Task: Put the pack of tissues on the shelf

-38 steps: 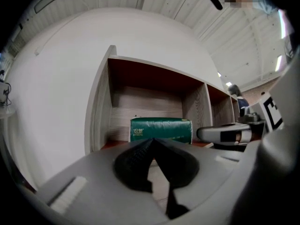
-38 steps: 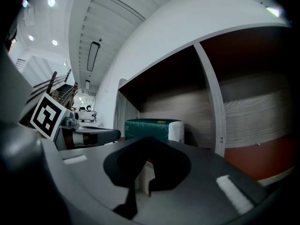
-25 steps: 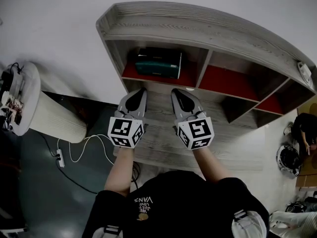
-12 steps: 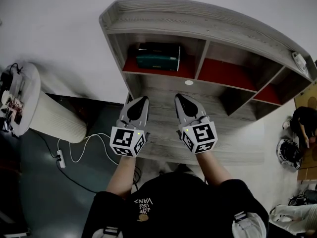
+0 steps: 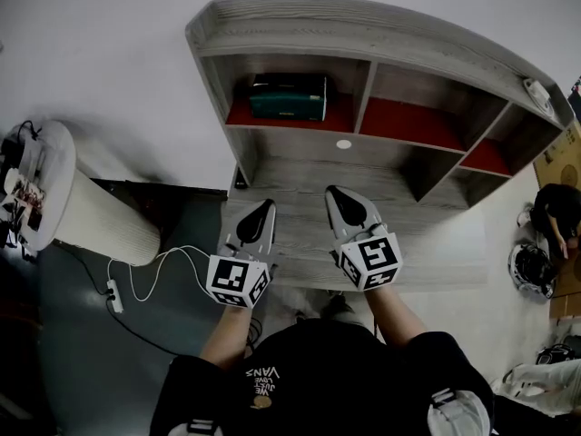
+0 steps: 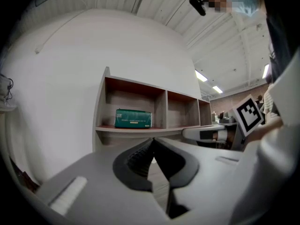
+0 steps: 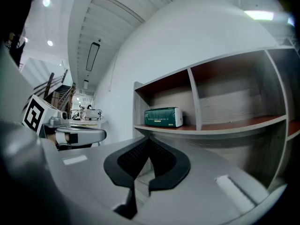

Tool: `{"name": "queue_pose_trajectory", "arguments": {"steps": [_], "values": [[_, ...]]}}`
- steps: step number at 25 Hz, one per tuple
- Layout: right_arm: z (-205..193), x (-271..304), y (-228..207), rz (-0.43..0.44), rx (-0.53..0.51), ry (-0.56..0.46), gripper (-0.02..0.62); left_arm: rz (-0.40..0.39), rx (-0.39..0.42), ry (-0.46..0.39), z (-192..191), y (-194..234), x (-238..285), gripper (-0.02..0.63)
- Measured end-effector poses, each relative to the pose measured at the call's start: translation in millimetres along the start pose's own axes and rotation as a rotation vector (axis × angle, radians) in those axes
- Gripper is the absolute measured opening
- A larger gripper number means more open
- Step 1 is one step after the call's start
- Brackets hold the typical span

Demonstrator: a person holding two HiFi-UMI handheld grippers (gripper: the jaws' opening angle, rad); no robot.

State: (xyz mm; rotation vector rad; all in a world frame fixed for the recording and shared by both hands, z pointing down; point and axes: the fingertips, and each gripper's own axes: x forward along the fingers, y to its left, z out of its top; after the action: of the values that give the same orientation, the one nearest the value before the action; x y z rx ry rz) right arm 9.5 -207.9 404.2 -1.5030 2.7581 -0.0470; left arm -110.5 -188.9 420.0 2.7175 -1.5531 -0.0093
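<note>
tissue pack [image 5: 289, 97]: green one, sitting in the far-left cubby [image 5: 272, 116] of the shelf [image 5: 363, 34], roughly 12 o'clock from the left gripper, well apart from both grippers
left gripper [image 5: 265, 205]: jaws pinched together, nothing in them
right gripper [image 5: 332, 192]: same deal, closed up and empty, at the left one's 3 o'clock

White wall [image 5: 91, 44], dark floor [image 5: 64, 352], ribbed pedestal [image 5: 102, 221]

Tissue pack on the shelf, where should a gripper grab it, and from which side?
Come in level from the open front; the shelf closes its compartment at the back and both sides. The pack lies flat with its long face outward and is probably too wide to span end to end, so pinch its top front edge.
</note>
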Motion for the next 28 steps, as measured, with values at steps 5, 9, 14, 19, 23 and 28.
{"name": "queue_pose_trajectory", "arguments": {"steps": [5, 9, 14, 19, 23, 28], "values": [[-9, -13, 4, -0.014, 0.007, 0.005, 0.003, -0.007, 0.0, -0.01, -5, -7, -16, 0.051], [-16, -20, 11, -0.011, 0.008, 0.013, 0.003, -0.023, -0.001, -0.011, -13, -17, -26, 0.051], [-27, -31, 18, -0.01, 0.019, 0.025, 0.003, -0.041, -0.024, 0.013, -27, -25, -38, 0.051], [-44, -43, 19, -0.016, 0.029, 0.056, 0.003, -0.047, -0.018, 0.034, -40, -28, -50, 0.051], [-61, -53, 23, -0.016, 0.049, 0.106, 0.003, -0.056, -0.011, 0.022, -44, -30, -60, 0.051], [-75, -68, 23, -0.019, 0.049, 0.138, 0.003, -0.042, -0.034, 0.068, -60, -32, -72, 0.051]]}}
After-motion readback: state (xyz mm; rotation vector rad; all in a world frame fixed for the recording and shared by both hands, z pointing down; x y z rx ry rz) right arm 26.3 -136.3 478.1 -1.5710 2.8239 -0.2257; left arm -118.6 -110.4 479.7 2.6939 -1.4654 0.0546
